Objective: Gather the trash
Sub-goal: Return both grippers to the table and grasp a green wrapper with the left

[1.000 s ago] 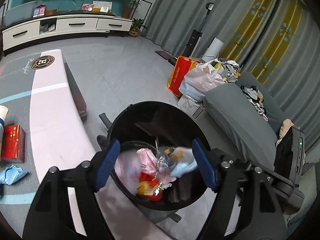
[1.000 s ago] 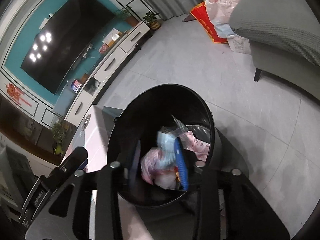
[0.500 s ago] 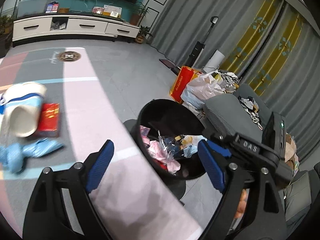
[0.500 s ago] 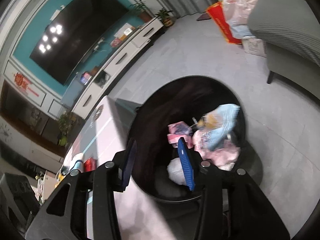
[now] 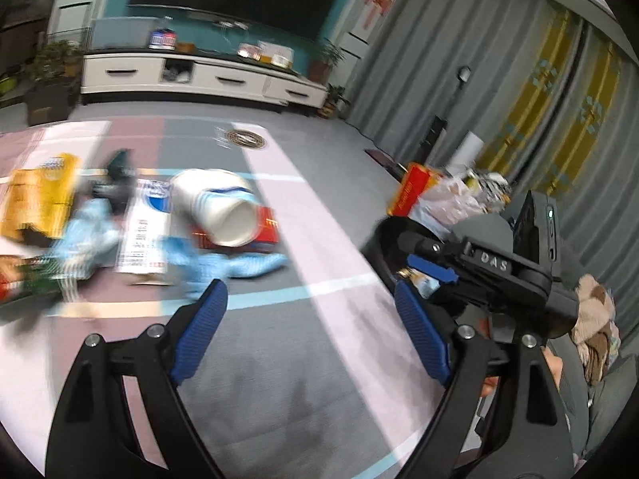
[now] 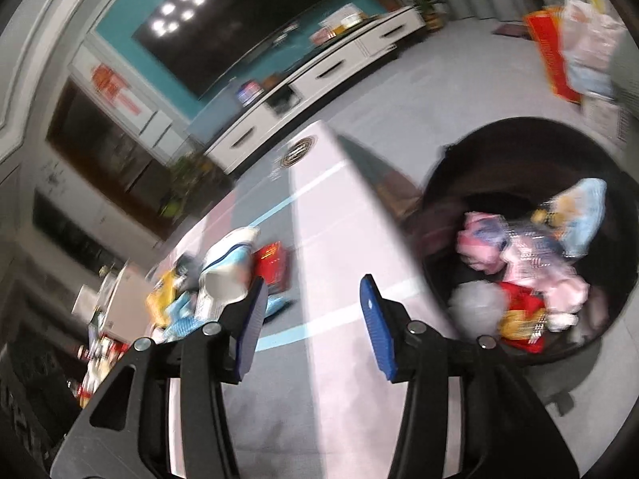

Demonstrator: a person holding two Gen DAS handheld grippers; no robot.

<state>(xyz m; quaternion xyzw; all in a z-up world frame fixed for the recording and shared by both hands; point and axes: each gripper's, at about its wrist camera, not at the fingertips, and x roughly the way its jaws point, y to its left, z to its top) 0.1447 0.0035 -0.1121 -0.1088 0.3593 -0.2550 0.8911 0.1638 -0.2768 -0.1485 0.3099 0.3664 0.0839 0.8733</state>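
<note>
My left gripper [image 5: 309, 331] is open and empty above the striped table top [image 5: 319, 379]. Ahead and left of it lies trash: a white paper cup [image 5: 217, 209] on its side, a red packet [image 5: 265, 229], blue crumpled wrappers [image 5: 239, 263], a white leaflet [image 5: 143, 231] and a yellow packet [image 5: 40, 199]. My right gripper [image 6: 309, 319] is open and empty over the table edge. The black bin [image 6: 451, 167] stands to its right, holding pink, blue and red trash [image 6: 531, 263]. The cup [image 6: 225, 263] and red packet [image 6: 273, 265] show at the right gripper's left.
The right gripper's body [image 5: 499, 275] crosses the left wrist view in front of the bin [image 5: 385, 235]. A white TV cabinet [image 5: 199, 80] stands at the far wall. Red and white bags [image 5: 431, 195] lie by the grey curtains. More packets [image 6: 100, 359] lie at the table's left.
Both grippers have swung left, away from the bin and over the table. The right gripper has opened wider. The trash pile has come into view.
</note>
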